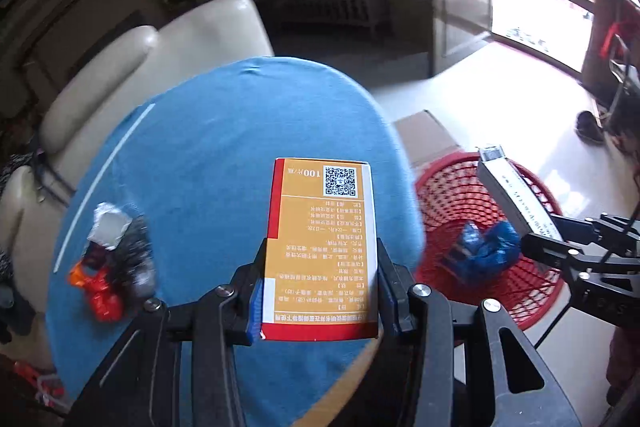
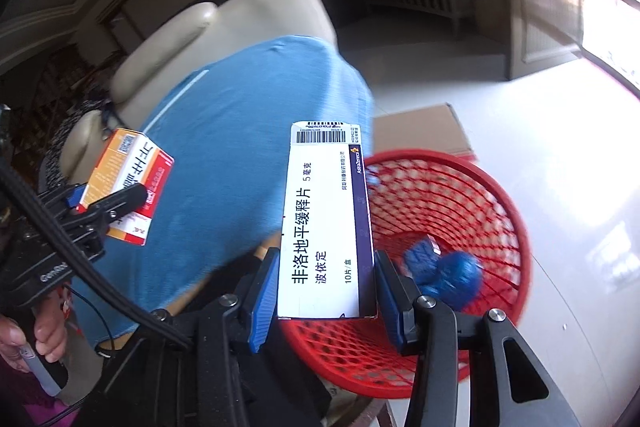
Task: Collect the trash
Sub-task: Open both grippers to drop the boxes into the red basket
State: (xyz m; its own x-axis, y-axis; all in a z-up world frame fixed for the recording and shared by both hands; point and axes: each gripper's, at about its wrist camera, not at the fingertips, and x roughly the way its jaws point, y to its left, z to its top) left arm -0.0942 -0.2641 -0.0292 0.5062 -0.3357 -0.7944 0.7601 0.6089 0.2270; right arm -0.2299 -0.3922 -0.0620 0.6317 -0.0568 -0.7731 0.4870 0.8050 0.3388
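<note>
Left wrist: orange-red medicine box, QR-coded

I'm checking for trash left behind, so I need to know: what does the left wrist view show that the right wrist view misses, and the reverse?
Only the left wrist view shows the crumpled wrappers lying on the blue tablecloth. Only the right wrist view shows the person's hand on the left gripper's handle. Both show the orange box in the left gripper, the white box in the right gripper, the red basket with blue trash inside, and the cream sofa.
</note>
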